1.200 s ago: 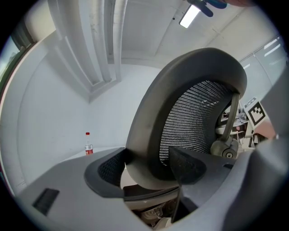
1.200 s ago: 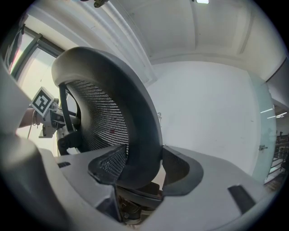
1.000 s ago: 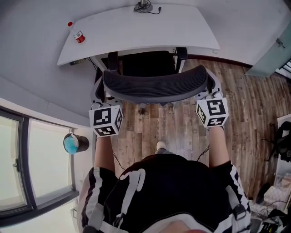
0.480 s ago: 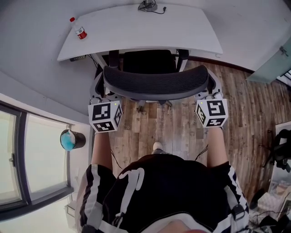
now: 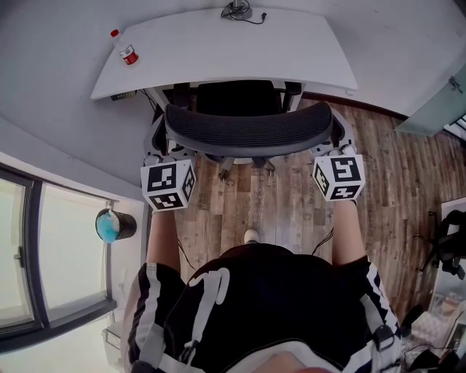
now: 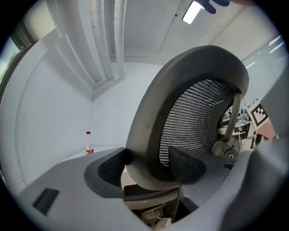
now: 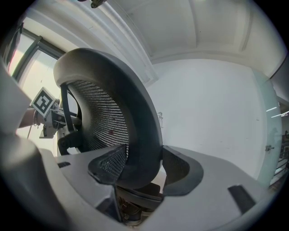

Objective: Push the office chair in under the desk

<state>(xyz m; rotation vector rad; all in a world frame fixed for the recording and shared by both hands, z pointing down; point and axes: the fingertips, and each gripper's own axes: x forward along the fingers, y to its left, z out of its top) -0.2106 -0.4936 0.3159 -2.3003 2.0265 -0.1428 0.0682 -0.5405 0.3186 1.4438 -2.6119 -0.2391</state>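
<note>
Wood-plank floor (image 5: 291, 211), grey-brown, met pale walls, with a dark-framed window (image 5: 29, 262) on the left side.

Desk (image 5: 218, 51): white top with a curved front edge, standing against the far wall. A small bottle (image 5: 128, 52) with a red cap and red label stood upright near its left end. A dark stand with a cable (image 5: 237, 10) sat at the far edge.

Office chair (image 5: 237, 98): dark, with the seat lying partly beneath the desk's front edge. Its backrest (image 5: 247, 132), a grey rim around black mesh, stood clear of the desk on the person's side.

Left gripper (image 6: 146, 164): held level, jaws spread wide and clamped on the backrest's left edge, one pad on the rim's outer face and the other on the mesh side. Its marker cube (image 5: 168, 186) faced up.

Right gripper (image 7: 144, 167): held level, jaws likewise clamped across the backrest's right edge. Its marker cube (image 5: 338, 177) faced up.

Person (image 5: 262, 306): in a black top with white stripes, standing directly behind the chair with both forearms extended.

Round dark bin (image 5: 116, 226): holding something blue, beside the window, well apart from the chair.
</note>
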